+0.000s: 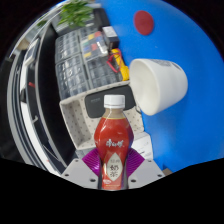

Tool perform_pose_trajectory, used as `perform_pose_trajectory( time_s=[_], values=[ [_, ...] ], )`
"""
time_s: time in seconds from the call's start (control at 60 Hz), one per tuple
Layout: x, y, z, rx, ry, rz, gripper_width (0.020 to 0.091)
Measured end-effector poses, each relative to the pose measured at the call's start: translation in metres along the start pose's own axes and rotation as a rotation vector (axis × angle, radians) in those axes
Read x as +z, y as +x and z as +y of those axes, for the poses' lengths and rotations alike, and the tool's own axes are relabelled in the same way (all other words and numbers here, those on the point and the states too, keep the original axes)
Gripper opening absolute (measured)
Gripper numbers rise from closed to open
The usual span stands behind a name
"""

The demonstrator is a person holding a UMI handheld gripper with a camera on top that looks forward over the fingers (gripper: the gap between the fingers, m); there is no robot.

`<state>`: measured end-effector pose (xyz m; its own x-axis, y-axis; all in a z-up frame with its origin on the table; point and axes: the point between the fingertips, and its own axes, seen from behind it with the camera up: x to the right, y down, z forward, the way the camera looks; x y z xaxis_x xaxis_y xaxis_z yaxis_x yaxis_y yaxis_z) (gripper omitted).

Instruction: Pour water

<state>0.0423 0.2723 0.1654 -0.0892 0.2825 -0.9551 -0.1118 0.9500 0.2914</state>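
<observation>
The tool (112, 172) is clamped on a small plastic bottle (111, 140) of red drink, both purple pads (92, 163) pressing its labelled sides. The bottle stands upright between the fingers, its white cap (114, 101) on. Just beyond it and to the right, a white paper cup (158, 83) lies tilted with its mouth facing the bottle, over a blue surface (185, 40). Behind the bottle is a white tray-like object (82, 115), and further back a dark keyboard (75, 62).
</observation>
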Motion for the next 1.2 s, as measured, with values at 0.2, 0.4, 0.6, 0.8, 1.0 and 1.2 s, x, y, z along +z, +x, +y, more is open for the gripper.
perform_pose_trajectory(
  time_s=[0.2,0.4,0.6,0.8,1.0,1.2],
  values=[
    [-0.003,0.000,-0.018,0.201,0.048,-0.015,0.0295],
    [-0.002,0.010,-0.016,0.189,0.014,0.020,0.0297],
    [-0.012,0.000,0.004,-0.210,-0.097,0.095,0.0295],
    [-0.017,-0.078,-0.025,-0.807,-0.126,0.056,0.0298],
    [-0.018,-0.123,-0.099,-1.445,-0.012,0.135,0.0299],
    [-0.026,-0.129,-0.196,-1.779,0.131,0.263,0.0297]
  ],
)
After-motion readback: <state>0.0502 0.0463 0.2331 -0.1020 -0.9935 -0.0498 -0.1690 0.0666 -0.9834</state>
